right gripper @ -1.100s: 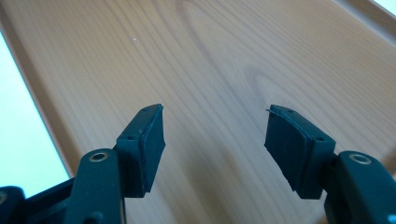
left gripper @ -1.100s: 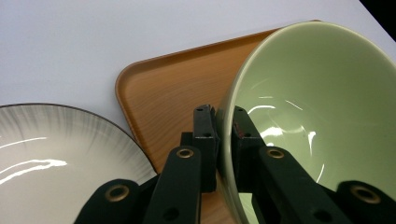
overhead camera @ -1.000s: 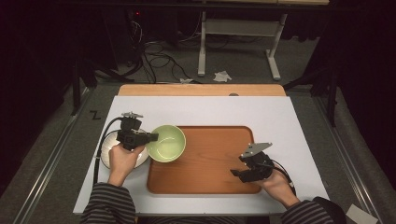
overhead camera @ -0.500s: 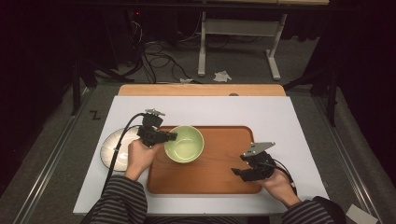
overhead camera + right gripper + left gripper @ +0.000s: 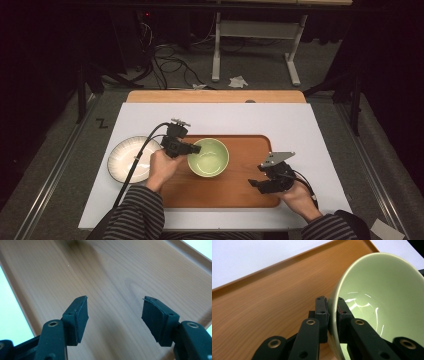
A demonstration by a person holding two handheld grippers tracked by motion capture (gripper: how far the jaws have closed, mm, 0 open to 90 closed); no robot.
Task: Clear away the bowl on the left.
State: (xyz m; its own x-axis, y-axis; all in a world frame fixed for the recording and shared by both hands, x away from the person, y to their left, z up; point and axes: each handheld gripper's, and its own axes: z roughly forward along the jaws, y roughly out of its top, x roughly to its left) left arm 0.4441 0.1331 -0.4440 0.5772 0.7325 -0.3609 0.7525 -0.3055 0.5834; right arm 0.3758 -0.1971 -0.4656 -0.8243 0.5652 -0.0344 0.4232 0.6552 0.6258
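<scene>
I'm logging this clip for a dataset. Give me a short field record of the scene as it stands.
held item: green bowl, clamped by its rim
left gripper: shut on the bowl's rim, one pad inside, one outside
right gripper: open, nothing between the jaws, over the tray's right part
bowl position: over the wooden tray
other item: white plate, left of the tray on the white table

— Any writing to read here?
— One mark: a black "Z" [image 5: 102,123] on the grey floor, beyond and to the left of the left claw [image 5: 196,148], just off the bench's [image 5: 300,125] corner.
— Anything else?
— No.
</scene>
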